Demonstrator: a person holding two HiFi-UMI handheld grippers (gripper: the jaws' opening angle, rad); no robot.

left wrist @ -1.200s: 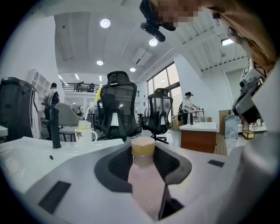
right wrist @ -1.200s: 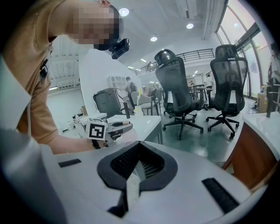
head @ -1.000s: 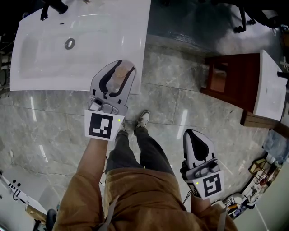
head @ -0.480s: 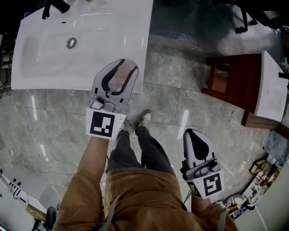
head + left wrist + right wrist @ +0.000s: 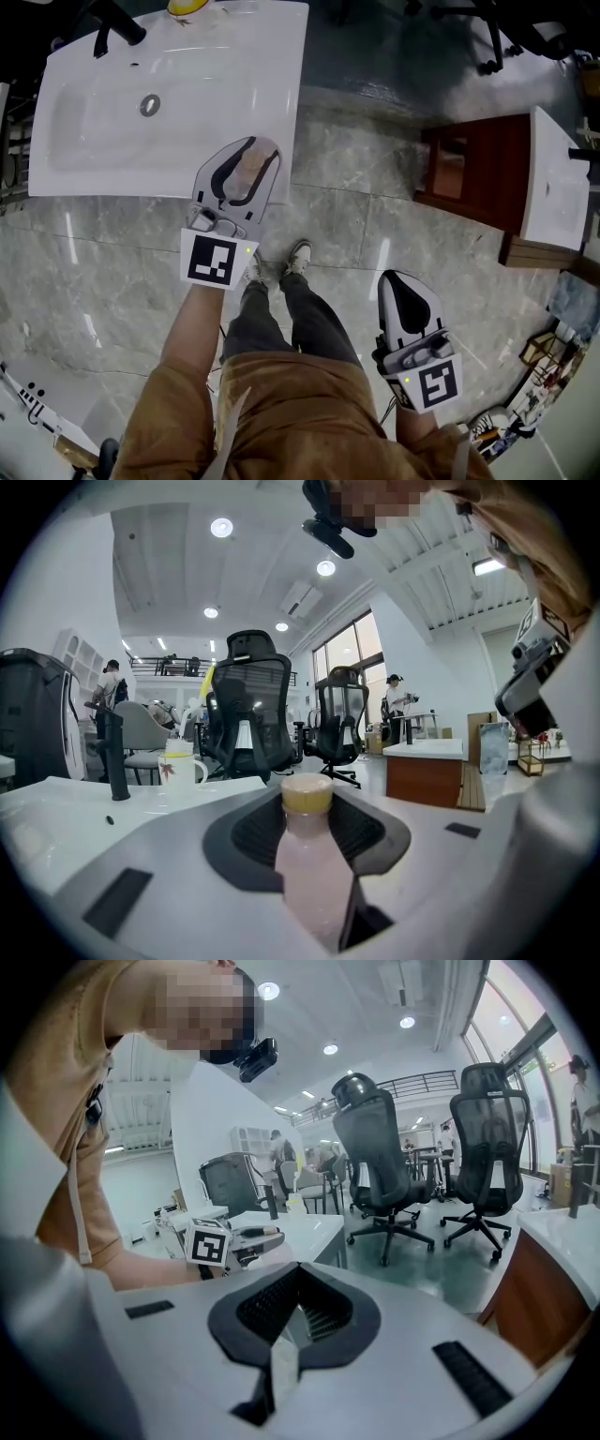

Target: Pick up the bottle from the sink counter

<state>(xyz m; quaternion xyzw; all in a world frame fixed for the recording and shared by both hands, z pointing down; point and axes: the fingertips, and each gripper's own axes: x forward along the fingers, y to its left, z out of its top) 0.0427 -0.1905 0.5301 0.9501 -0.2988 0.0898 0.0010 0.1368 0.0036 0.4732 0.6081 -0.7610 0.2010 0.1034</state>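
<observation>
Grey marble floor fills most of the head view, with a white sink counter (image 5: 281,56) at the upper left. Its black faucet (image 5: 117,23) is partly cut off by the top edge of the frame. A yellow object (image 5: 186,6) at the back of the counter is also clipped there and cannot be identified from above. The left gripper view shows a white mug (image 5: 180,766) with a leaf print beside the faucet, and black office chairs (image 5: 251,705) behind it.

The left gripper (image 5: 253,145) is held out over the counter's front edge, near its right corner. Its jaws are clamped on the bottle (image 5: 244,173), which has a pale pink body and a tan cap. Only a strip of the bottle shows between the jaws from above. In the left gripper view its lower part runs out of the bottom of the frame. No view shows whether its base rests on the counter or hangs clear of it, and no label can be made out.

The right gripper (image 5: 400,279) hangs low at the person's right side, over the floor and well apart from the counter. Its jaws are pressed together with nothing between them.

A dark wooden cabinet (image 5: 469,173) with a white top stands at the right, and clutter in the lower right corner is too small to make out.
</observation>
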